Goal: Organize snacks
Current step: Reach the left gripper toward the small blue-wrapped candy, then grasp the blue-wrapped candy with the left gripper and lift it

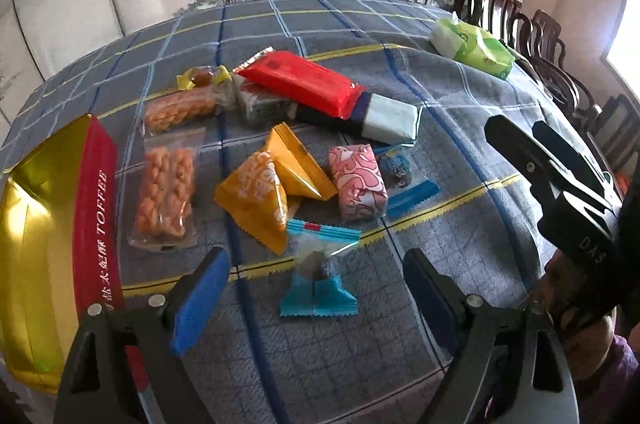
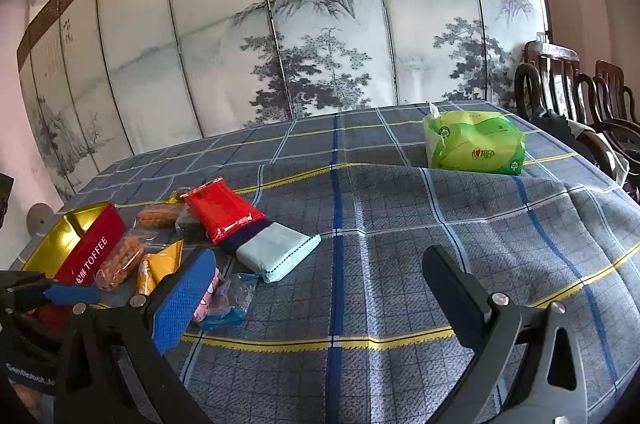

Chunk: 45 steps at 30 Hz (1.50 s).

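Counting two orange packets, one tin

Toffee box cut off by left edge in left wrist view. Dark-blue pkt mostly hidden under red pkt. Small blue candy half behind pink pkt; print too small to read.
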{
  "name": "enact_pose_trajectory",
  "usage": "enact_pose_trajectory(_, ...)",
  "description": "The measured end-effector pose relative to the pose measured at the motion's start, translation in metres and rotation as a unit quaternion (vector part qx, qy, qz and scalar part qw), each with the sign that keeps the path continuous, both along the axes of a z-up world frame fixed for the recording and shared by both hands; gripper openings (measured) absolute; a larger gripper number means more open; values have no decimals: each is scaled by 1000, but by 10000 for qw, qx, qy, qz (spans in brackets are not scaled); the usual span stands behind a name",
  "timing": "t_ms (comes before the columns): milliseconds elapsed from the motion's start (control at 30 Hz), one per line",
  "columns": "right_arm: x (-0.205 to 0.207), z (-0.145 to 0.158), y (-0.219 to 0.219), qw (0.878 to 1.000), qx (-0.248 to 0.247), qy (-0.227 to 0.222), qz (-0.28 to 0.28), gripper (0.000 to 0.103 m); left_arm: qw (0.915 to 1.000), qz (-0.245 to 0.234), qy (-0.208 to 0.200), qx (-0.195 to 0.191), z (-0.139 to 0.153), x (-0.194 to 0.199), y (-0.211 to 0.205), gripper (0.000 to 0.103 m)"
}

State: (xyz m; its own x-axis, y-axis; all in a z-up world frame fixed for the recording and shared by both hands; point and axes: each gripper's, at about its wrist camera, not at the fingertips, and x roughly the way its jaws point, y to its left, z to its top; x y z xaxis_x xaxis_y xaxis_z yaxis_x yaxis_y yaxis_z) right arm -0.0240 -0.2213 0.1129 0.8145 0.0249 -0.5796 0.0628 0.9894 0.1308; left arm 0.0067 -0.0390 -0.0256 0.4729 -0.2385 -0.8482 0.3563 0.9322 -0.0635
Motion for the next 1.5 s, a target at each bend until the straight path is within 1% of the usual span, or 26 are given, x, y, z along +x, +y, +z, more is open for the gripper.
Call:
enact_pose_trajectory(133, 0, 0, 0, 10000, 8, -3, -10, 102, 10000, 31, 71, 22, -5, 4, 0, 90)
enact_pose_trajectory(267, 0, 0, 0, 10000, 14, -2, -16, 102, 9999, -85, 100, 88, -7, 5, -5, 89)
enact_pose_trajectory(333, 0, -1, 0, 10000, 16, 7, -10, 102, 9997, -141, 130, 125, -10, 4, -8, 85)
enact_pose_trajectory(400, -1, -1, -1, 10000, 21, -3, -14, 102, 9994, -193, 228, 147, -13, 5, -10, 66)
enact_pose_trajectory(433, 0, -1, -1, 10000, 24, 0, -15, 102, 9992, -204, 290, 170, -16, 5, -11, 61)
enact_pose_trajectory(467, 0, -1, -1, 10000, 28, 2, -15, 102, 9989, -208, 363, 198, -19, 6, -11, 49)
enact_pose_trajectory(500, -1, -1, -1, 10000, 28, 2, -15, 102, 9986, -213, 427, 205, -22, 7, -11, 41)
enact_pose_trajectory(533, 0, -1, -1, 10000, 34, 7, -16, 102, 9983, -213, 502, 218, -25, 7, -10, 41)
enact_pose_trajectory(567, 0, -1, -1, 10000, 34, 2, -18, 102, 9985, -221, 444, 211, -24, 6, -10, 41)
enact_pose_trajectory(633, 0, -1, -1, 10000, 31, 2, -15, 102, 9984, -244, 478, 202, -25, 6, -11, 41)
enact_pose_trajectory(667, -1, -2, -2, 10000, 31, 4, -11, 102, 9984, -248, 457, 201, -25, 5, -11, 35)
enact_pose_trajectory(700, -1, -2, -2, 10000, 34, 2, -10, 102, 9985, -247, 444, 218, -25, 4, -11, 28)
enact_pose_trajectory(800, 0, -2, -2, 10000, 50, 18, -29, 102, 9985, -204, 424, 264, -22, 2, -10, 26)
enact_pose_trajectory(867, 2, -3, -2, 9999, 92, 83, -61, 102, 9992, -142, 242, 290, -14, -3, -9, 26)
enact_pose_trajectory(1000, 5, -6, -1, 9995, 209, 201, -87, 103, 9996, -77, 147, 211, 2, -9, -6, 26)
enact_pose_trajectory(1200, 7, -8, 4, 9995, 168, 248, -29, 103, 9999, 25, 91, 112, 19, -13, 2, 26)
enact_pose_trajectory(1333, 9, -9, 7, 9987, 115, 367, 321, 102, 9999, 129, 78, 71, 25, -16, 11, 26)
enact_pose_trajectory(1433, 12, -12, 15, 9972, 38, 516, 537, 93, 9997, 220, 62, 20, 28, -19, 18, 26)
enact_pose_trajectory(1500, 14, -14, 16, 9961, 48, 616, 632, 82, 9996, 268, 39, -8, 31, -20, 23, 26)
